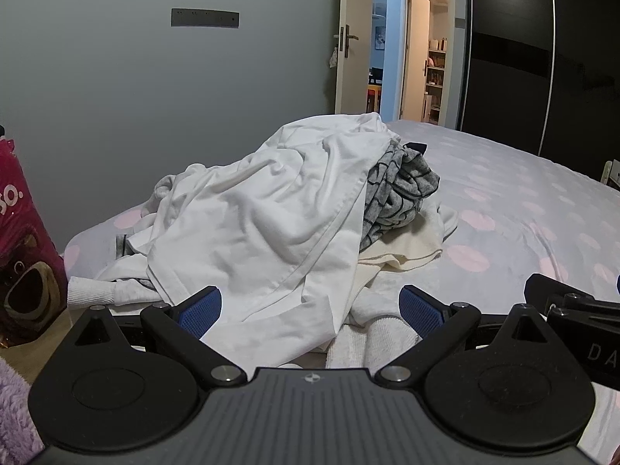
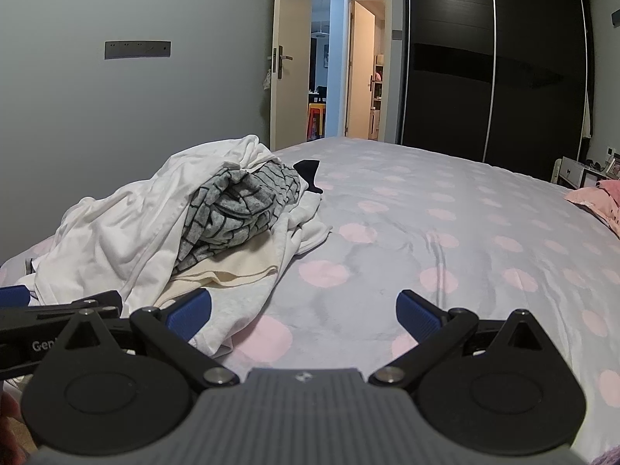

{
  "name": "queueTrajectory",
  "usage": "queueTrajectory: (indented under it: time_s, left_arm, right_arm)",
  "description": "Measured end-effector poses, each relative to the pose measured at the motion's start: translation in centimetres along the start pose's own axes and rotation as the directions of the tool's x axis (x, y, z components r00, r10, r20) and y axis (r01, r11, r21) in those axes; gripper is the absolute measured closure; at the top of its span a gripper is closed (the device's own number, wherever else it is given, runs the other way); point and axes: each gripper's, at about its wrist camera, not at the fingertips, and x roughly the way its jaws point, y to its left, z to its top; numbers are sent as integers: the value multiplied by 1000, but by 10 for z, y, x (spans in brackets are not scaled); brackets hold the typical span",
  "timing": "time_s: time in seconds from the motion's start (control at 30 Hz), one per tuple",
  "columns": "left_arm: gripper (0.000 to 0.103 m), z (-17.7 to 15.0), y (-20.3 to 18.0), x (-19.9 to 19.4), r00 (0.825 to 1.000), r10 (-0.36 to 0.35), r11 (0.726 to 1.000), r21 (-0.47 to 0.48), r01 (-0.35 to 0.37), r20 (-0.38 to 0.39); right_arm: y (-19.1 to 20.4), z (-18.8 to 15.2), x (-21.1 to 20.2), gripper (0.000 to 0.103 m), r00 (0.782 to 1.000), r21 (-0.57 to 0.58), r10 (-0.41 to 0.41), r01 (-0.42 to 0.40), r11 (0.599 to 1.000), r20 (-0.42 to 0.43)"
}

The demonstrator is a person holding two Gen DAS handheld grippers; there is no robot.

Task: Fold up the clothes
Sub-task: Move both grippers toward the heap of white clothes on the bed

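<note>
Both grippers (image 1: 310, 306) (image 2: 304, 310) wide apart, empty

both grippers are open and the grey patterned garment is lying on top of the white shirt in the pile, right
Not quite. Both the left gripper and right gripper are open, but the grey patterned garment is tucked under the white shirt, which drapes over it. The right wrist view shows this best.

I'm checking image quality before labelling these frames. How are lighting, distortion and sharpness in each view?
Left wrist view: dim, bluish room light, brighter doorway, fisheye bending of the wardrobe; the clothes pile is sharp. Right wrist view: the same dimness, curved walls, soft shadows under the grey patterned garment; no glare on the bedspread.
</note>
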Motion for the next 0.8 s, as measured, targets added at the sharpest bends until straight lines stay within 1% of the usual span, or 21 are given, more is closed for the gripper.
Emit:
queueTrajectory:
  time_s: [0.27,0.5,0.8]
  left_arm:
    - [3,-2,6,5,1000,1,1000,14,-1,-19]
    - [3,-4,15,9,999,8,1000,3,-7,-43]
    - [4,-5,24,13,998,12,1000,14,-12,-60]
  right_arm:
    - [5,-4,4,1,1000,-15,-2,2,1000,-10]
    - [13,-7,10,1,999,-27,25,-25,999,-26]
    - [23,-11,15,1,998,-44,49,-50,998,-28]
